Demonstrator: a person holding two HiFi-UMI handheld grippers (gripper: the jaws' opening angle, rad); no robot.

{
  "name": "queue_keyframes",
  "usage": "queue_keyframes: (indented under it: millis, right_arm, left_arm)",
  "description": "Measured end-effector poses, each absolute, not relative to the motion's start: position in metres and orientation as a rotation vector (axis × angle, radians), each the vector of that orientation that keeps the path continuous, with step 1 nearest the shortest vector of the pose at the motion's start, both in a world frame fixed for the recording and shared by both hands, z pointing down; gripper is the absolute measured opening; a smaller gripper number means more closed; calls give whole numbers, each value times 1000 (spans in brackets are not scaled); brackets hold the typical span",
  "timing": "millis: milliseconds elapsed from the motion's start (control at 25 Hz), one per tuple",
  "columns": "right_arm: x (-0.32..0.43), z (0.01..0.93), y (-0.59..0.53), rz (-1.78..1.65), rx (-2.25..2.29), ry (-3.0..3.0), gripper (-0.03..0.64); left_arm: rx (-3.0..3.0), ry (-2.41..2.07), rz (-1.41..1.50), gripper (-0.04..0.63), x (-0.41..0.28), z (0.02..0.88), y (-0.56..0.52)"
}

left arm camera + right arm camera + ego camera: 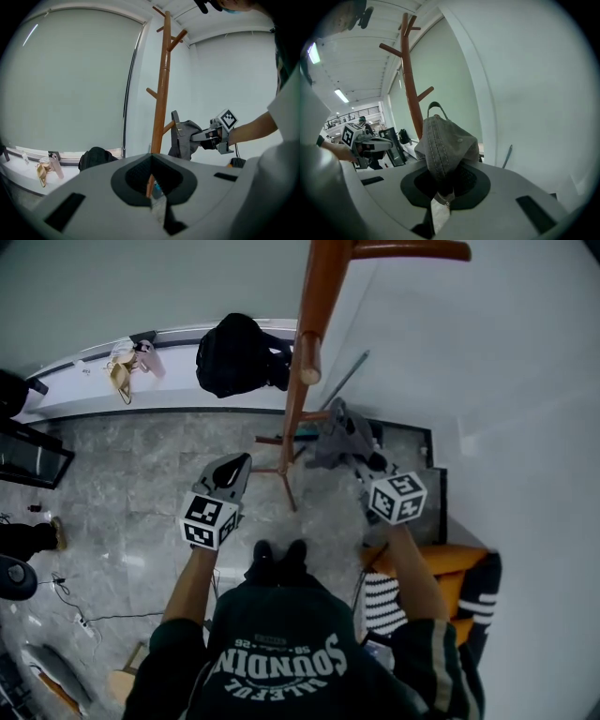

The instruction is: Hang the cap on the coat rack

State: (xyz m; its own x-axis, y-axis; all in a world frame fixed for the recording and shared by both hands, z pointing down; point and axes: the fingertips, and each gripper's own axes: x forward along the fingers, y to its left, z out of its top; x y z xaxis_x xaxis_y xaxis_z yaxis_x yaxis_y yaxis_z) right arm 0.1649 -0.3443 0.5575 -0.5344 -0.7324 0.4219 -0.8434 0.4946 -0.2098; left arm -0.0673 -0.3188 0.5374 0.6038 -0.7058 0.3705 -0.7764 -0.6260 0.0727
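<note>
The wooden coat rack (302, 390) stands in front of me, its pole (161, 93) carrying several slanted pegs. A grey cap (445, 140) sticks up from my right gripper (440, 199), which is shut on its fabric. In the left gripper view the cap (185, 138) hangs right beside a low peg (168, 125); I cannot tell whether its back strap touches the peg. From the head camera the cap (337, 435) sits just right of the pole, ahead of the right gripper (361, 460). My left gripper (230, 474) is left of the pole, jaws together and empty.
A black backpack (234, 354) lies on the window sill (84, 399), with a bottle and a tan object (122, 371) further left. The white wall (506, 381) is close on the right. An orange seat (441, 563) is by my right arm. Cables (75, 610) lie on the floor.
</note>
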Motion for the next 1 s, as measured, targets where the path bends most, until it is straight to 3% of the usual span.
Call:
queue_keyframes:
  millis: [600, 1000]
  right_arm:
    - [116, 608, -355, 627, 1126, -2441, 21]
    - [120, 641, -360, 703, 1229, -2363, 21]
  left_arm:
    - [2501, -1341, 455, 0, -109, 547, -308]
    - [2469, -1365, 463, 0, -125, 551, -295]
